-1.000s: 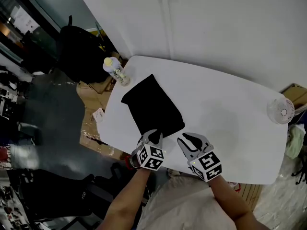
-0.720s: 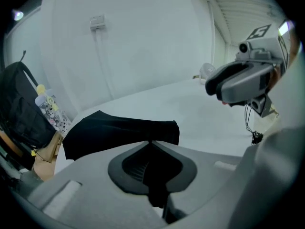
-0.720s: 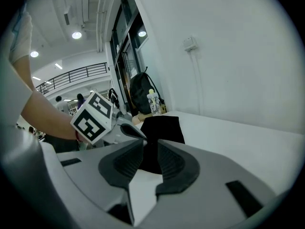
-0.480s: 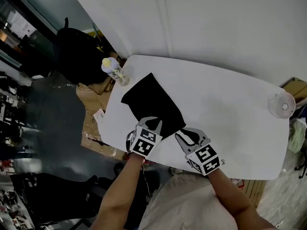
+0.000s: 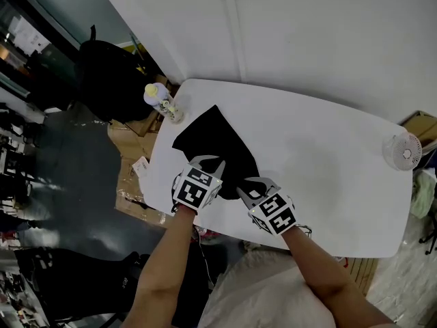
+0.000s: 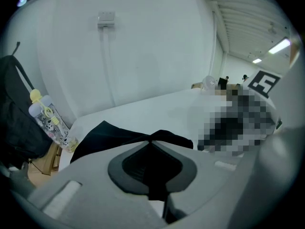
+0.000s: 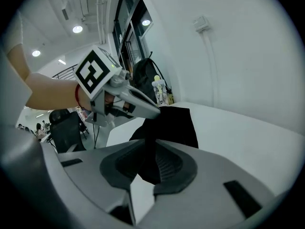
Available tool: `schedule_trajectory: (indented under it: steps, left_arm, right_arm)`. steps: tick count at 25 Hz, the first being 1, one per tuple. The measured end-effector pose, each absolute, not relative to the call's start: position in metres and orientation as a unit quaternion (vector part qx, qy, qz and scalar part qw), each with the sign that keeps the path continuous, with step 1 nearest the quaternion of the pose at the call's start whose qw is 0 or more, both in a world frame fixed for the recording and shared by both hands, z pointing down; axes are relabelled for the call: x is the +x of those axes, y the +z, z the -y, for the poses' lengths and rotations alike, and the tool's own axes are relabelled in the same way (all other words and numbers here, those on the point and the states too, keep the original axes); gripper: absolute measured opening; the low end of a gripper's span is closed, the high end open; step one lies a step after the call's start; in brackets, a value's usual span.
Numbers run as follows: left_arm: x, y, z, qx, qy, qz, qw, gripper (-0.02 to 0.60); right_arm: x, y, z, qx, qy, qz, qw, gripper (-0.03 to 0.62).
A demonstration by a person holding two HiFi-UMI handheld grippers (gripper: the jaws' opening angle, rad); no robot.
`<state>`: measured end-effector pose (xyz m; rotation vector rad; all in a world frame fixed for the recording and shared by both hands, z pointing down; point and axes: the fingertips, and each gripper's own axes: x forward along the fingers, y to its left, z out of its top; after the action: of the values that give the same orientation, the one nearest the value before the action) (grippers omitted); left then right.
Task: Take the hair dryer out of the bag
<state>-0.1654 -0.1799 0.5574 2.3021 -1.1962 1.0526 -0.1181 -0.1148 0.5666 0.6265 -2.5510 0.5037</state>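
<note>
- Head view: white bench [image 5: 321, 156] with a black bag [image 5: 215, 142] lying on it left of centre, contents hidden. The left hand-held gripper [image 5: 213, 162] is at the bag's near edge, lower left of centre. The right hand-held gripper [image 5: 251, 183] is just beside it, lower centre, at the same edge. A bottle [image 5: 162, 100] stands upright on the bench's upper left corner and a small fan [image 5: 403, 150] at its right end. A dark backpack [image 5: 109, 74] sits off the bench, upper left.
- Left gripper view: jaws pressed together on a raised peak of bag fabric [image 6: 109, 137] at frame centre. The bottle [image 6: 50, 123] is at the left edge.
- Right gripper view: jaws, just now closing, pinch a strip of bag fabric [image 7: 178, 125] at lower centre. The left hand-held gripper [image 7: 155, 111], upper left, clamps the same raised edge.
</note>
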Motion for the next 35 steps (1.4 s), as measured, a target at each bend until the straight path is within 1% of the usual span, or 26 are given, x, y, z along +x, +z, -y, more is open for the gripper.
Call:
schedule_trajectory:
  steps: [4, 12, 20, 29, 35]
  left_arm:
    - [-0.175, 0.562, 0.181, 0.807, 0.369, 0.421, 0.189, 0.021]
    - [-0.204, 0.576, 0.187, 0.798, 0.378, 0.416, 0.218, 0.021]
    - [-0.216, 0.589, 0.199, 0.797, 0.373, 0.413, 0.235, 0.021]
    - [-0.22, 0.605, 0.204, 0.803, 0.303, 0.418, 0.298, 0.021]
    - [-0.224, 0.611, 0.204, 0.804, 0.283, 0.418, 0.314, 0.023]
  right_arm:
    - [-0.13, 0.588, 0.122, 0.219, 0.189, 0.921, 0.26, 0.074]
    - [-0.158, 0.61, 0.121, 0.181, 0.159, 0.921, 0.305, 0.18]
    - [-0.167, 0.626, 0.137, 0.225, 0.099, 0.91, 0.333, 0.184]
    - [-0.184, 0.643, 0.155, 0.245, 0.066, 0.903, 0.348, 0.193]
    - [-0.193, 0.652, 0.166, 0.251, 0.068, 0.897, 0.357, 0.193]
